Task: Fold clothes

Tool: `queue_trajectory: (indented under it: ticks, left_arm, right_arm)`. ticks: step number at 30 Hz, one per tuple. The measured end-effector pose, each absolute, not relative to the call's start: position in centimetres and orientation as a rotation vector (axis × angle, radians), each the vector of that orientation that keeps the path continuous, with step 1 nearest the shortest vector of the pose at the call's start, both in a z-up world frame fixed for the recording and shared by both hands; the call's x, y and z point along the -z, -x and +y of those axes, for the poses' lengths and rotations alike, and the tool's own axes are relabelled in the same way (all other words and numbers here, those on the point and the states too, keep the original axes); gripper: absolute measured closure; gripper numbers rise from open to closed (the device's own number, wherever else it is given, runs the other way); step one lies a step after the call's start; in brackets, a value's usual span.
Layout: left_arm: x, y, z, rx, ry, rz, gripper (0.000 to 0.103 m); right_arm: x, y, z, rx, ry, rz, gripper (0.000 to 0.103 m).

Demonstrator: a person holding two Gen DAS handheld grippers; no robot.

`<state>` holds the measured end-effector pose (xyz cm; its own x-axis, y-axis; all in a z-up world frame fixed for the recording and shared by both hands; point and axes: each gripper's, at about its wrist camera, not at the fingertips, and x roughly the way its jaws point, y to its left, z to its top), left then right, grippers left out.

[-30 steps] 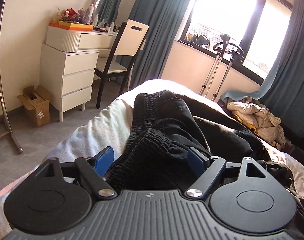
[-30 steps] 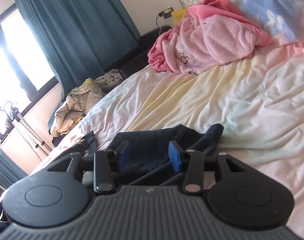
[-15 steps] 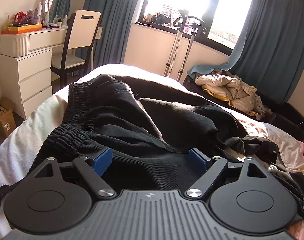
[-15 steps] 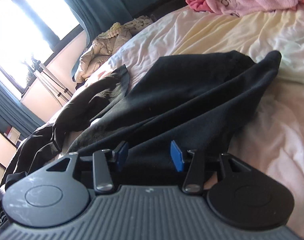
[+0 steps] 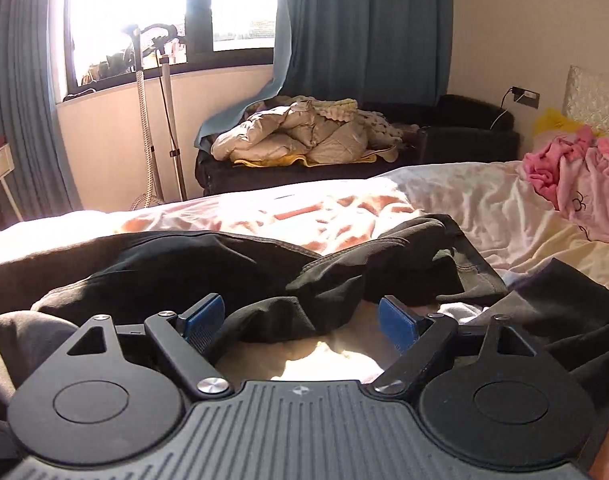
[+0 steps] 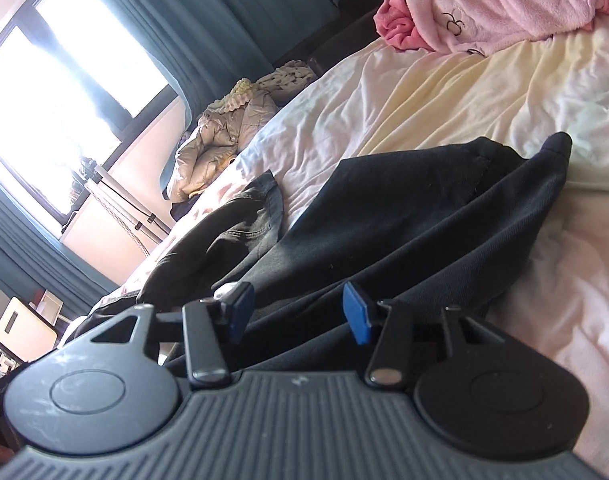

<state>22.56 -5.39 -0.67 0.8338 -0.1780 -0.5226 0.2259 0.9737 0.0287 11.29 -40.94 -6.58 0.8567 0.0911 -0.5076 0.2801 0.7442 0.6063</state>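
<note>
**Sunlit bed, dark clothes spread across it**

Rumpled pale sheets on the bed [image 5: 444, 196] carry black trousers [image 5: 208, 264]. Tilted downward, the left gripper [image 5: 300, 316] hovers low, jaws wide apart, empty. Near a navy garment [image 6: 424, 208], the right gripper [image 6: 298, 312] has jaws just opening, cloth between, unpinched.

Black trousers [image 5: 208, 268] lie on a pale pink-and-cream sheet [image 6: 444, 92], a pink fleece [image 6: 500, 0] sits upper right, teal curtains [image 5: 364, 28] hang behind, and a beige quilted jacket [image 5: 296, 136] tops a black bench [image 5: 464, 140].
</note>
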Motion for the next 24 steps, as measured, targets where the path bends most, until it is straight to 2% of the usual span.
queue_trajectory:
  ticks: [8, 12, 20, 23, 24]
  left_arm:
    - [6.8, -33.3, -18.3, 0.263, -0.363, 0.559, 0.018]
    - [9.9, -36.8, -21.7, 0.196, -0.468, 0.605, 0.033]
    - [8.9, -33.0, -20.8, 0.237, -0.251, 0.553, 0.030]
    - [8.0, -30.6, -19.7, 0.268, -0.191, 0.535, 0.025]
    - [7.8, -29.8, -19.1, 0.301, -0.156, 0.559, 0.020]
  right_arm:
    - [7.7, -12.2, -42.0, 0.049, -0.794, 0.544, 0.052]
    - [9.0, -13.0, -42.7, 0.056, -0.829, 0.567, 0.052]
    - [9.0, -11.7, -50.3, 0.307, -0.882, 0.447, 0.051]
    - [10.0, -10.9, -53.4, 0.432, -0.916, 0.456, 0.048]
    - [10.2, -10.9, -54.2, 0.449, -0.919, 0.460, 0.048]
